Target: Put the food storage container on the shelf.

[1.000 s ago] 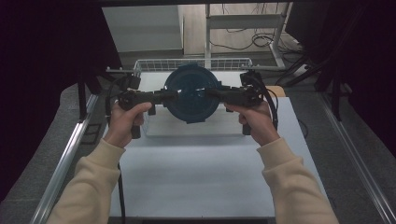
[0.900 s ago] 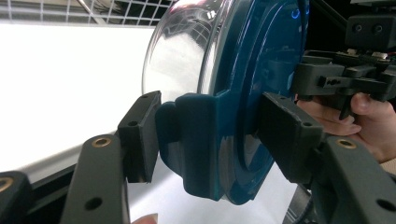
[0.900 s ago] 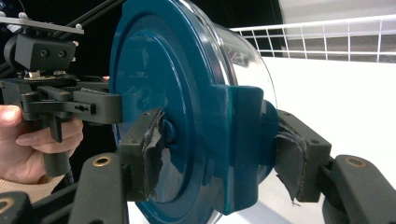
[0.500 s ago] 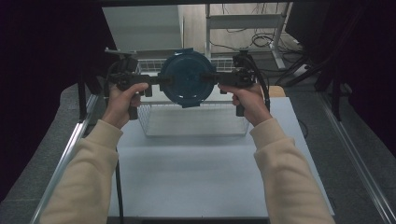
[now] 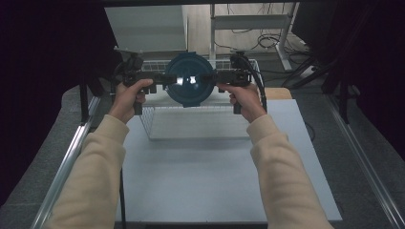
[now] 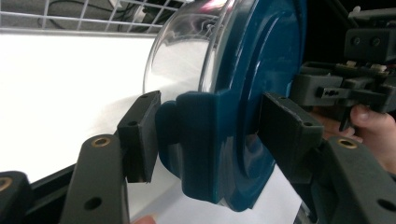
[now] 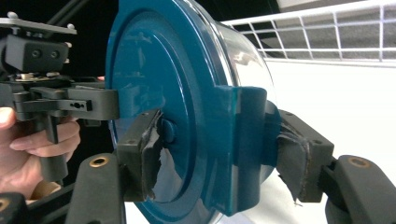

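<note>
Container of clear plastic with a round teal lid (image 5: 189, 79) hangs at 12 o'clock above the wire basket (image 5: 157, 125), because your left gripper (image 5: 165, 78) and right gripper (image 5: 216, 76) pinch its side tabs with their fingers.

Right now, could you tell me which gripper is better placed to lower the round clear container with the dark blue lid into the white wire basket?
Neither alone: left gripper and right gripper each clamp a lid tab of the container above the basket.
</note>
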The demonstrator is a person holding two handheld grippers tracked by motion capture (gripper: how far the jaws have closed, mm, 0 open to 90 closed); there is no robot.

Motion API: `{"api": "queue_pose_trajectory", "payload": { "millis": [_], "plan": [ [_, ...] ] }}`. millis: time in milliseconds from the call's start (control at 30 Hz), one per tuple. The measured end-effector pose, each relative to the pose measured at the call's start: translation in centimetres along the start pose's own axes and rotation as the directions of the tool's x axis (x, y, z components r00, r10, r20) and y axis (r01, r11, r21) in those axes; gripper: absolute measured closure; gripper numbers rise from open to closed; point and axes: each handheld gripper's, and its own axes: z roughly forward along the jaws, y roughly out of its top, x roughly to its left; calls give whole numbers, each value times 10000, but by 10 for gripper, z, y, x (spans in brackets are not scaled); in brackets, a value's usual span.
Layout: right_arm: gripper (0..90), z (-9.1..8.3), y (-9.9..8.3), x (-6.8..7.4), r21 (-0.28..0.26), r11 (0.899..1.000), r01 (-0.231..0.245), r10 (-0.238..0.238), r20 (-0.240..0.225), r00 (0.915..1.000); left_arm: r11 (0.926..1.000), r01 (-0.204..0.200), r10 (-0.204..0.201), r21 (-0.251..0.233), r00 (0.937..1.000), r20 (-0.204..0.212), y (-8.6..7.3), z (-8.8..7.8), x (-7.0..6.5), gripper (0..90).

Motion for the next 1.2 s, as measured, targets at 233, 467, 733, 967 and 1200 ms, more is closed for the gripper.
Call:
{"api": "queue_pose_trajectory", "payload": {
  "millis": [233, 467, 733, 967, 1200],
  "plan": [
    [364, 3, 3, -10, -136, 9971, -753, 753, -3, 9972, 9977, 664, -658, -154, 9973, 340, 9, 12, 14, 397],
    [331, 8, 5, -25, -243, 9791, -2019, 2023, 112, 9793, 9880, 1547, -1545, 12, 9862, 595, 15, 30, 28, 358],
    [301, 14, 4, -38, -207, 9572, -2886, 2886, -23, 9575, 9809, 1935, -1918, -194, 9791, 683, 14, 39, 35, 344],
    [225, 14, -1, -31, -451, 9689, -2435, 2449, 289, 9691, 9891, 1396, -1391, -469, 9902, 147, 12, 38, 26, 275],
    [108, 7, -9, -14, -545, 9881, -1441, 1500, 1275, 9804, 9914, 682, -734, -1120, 9964, -430, 8, 22, 13, 212]
  ]
}}
